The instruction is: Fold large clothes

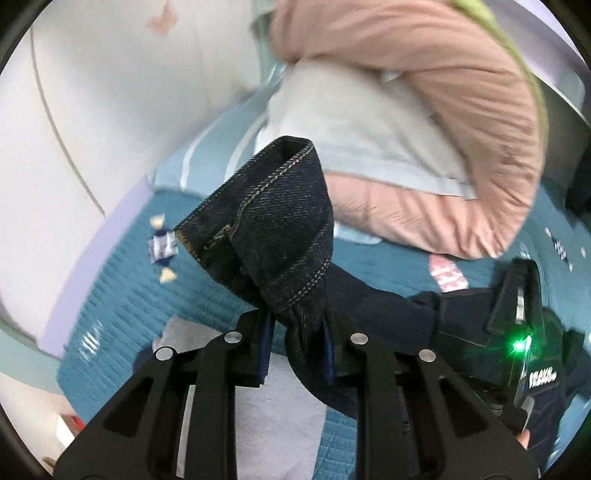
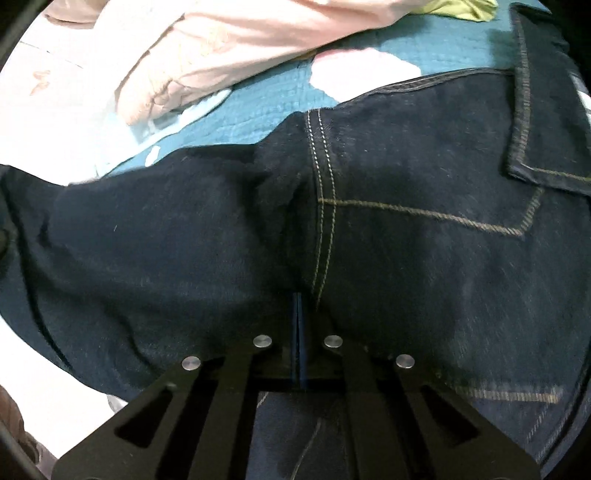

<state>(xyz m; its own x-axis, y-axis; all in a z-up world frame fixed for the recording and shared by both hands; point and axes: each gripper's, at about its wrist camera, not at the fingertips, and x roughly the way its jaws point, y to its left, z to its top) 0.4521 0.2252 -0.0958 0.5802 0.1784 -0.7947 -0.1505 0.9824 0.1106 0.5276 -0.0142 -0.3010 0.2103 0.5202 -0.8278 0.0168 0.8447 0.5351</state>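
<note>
Dark blue jeans [image 2: 406, 236] with tan stitching lie spread on a teal bedspread [image 2: 236, 122]. My left gripper [image 1: 299, 325] is shut on a bunched cuff of the jeans [image 1: 280, 221], which stands up above the fingers, lifted off the bed. My right gripper [image 2: 301, 321] is shut on a pinch of the denim near the centre seam, with a back pocket to its right. The right gripper's body with a green light also shows in the left wrist view [image 1: 517, 332], at the right.
A pink duvet [image 1: 461, 129] and a pale pillow [image 1: 354, 122] are piled at the back of the bed. A white wall [image 1: 92, 92] is on the left. A small blue and white wrapper [image 1: 162, 247] lies on the bedspread. A lime green cloth [image 2: 461, 9] lies far back.
</note>
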